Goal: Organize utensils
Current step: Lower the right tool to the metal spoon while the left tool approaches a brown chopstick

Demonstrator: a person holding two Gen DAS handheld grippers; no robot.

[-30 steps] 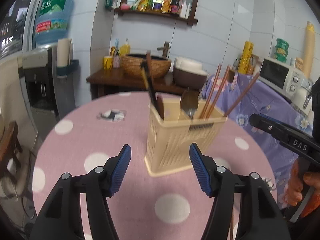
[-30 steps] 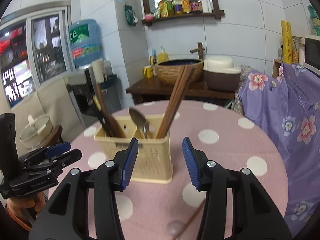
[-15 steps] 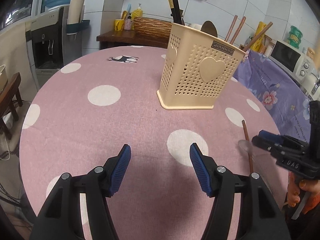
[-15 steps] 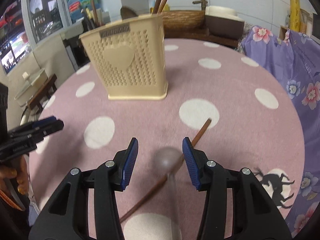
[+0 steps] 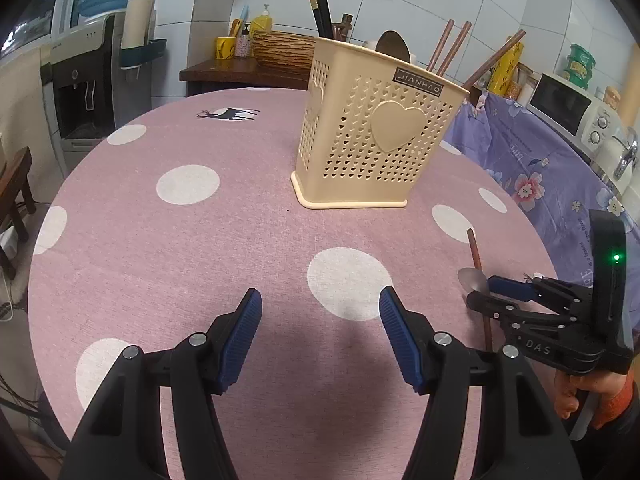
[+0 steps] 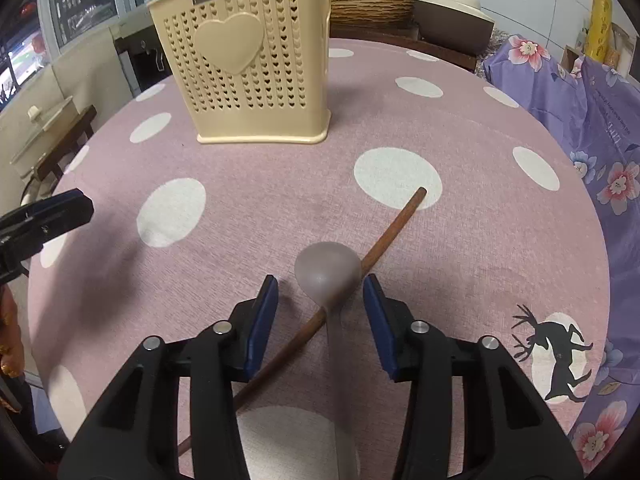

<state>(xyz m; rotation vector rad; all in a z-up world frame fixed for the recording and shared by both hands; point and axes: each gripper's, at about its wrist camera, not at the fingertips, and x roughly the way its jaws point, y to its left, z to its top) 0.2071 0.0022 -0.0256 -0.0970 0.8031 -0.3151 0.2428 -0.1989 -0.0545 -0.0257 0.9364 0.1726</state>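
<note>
A cream perforated utensil holder (image 5: 370, 136) with a heart stands on the pink polka-dot table (image 5: 200, 240); it also shows in the right wrist view (image 6: 248, 64). It holds chopsticks (image 5: 448, 46) and a spoon (image 5: 394, 44). A grey metal spoon (image 6: 328, 272) lies across a brown chopstick (image 6: 394, 230) on the cloth. My right gripper (image 6: 320, 312) is open and low, its jaws on either side of the spoon's neck, not touching. That gripper shows in the left wrist view (image 5: 486, 294). My left gripper (image 5: 320, 340) is open and empty above the table's near part.
A purple floral cloth (image 6: 600, 100) covers something at the table's right. A water dispenser (image 5: 92, 80) stands left. A wooden side table (image 5: 240, 68) with a woven basket stands behind. A microwave (image 5: 576, 112) is at the far right.
Both grippers dropped from above the holder toward the table. My right gripper moved forward and lower, so its jaws now flank the spoon. The left gripper came a little closer to the holder.
</note>
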